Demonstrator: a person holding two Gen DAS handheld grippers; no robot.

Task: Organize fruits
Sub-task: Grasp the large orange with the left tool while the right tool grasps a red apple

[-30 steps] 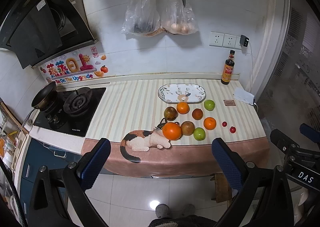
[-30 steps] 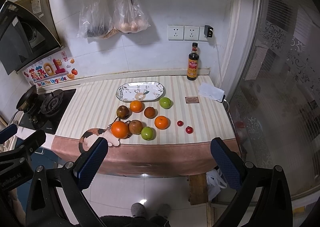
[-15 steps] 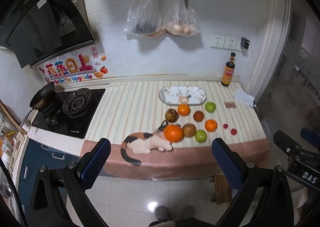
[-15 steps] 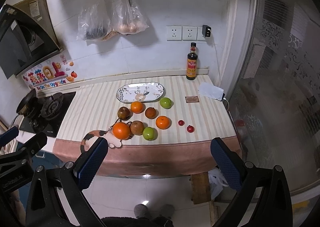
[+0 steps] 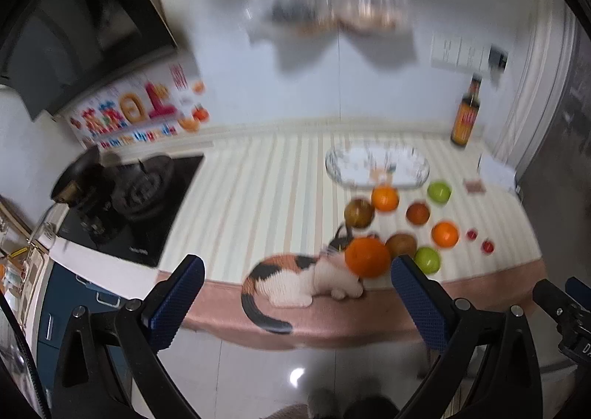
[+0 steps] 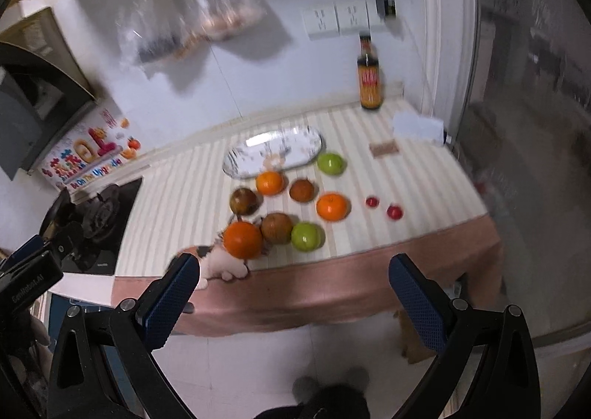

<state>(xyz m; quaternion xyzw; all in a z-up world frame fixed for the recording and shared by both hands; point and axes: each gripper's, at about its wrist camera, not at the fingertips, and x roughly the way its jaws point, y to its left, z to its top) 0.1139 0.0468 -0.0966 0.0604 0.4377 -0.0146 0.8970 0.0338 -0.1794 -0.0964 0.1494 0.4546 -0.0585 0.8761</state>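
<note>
Fruit lies loose on the striped counter: a big orange (image 5: 367, 257) (image 6: 242, 239), two smaller oranges, three brown fruits, two green apples (image 6: 305, 236) and two small red fruits (image 6: 394, 211). Behind them sits an oval patterned plate (image 5: 376, 165) (image 6: 272, 155) with nothing on it. My left gripper (image 5: 299, 304) hangs open over the floor, in front of the counter edge. My right gripper (image 6: 295, 304) is open too, short of the counter, holding nothing. Both views are blurred by motion.
A gas stove (image 5: 136, 193) with a small pan fills the counter's left. A dark sauce bottle (image 6: 369, 79) stands at the back right, near a white cloth (image 6: 417, 127). Bags and scissors hang on the wall. A cat picture (image 5: 295, 280) decorates the cloth's front edge.
Both grippers have moved forward toward the counter, so the fruit and plate look larger and nearer. The right view has also tilted. Nothing on the counter has shifted.
</note>
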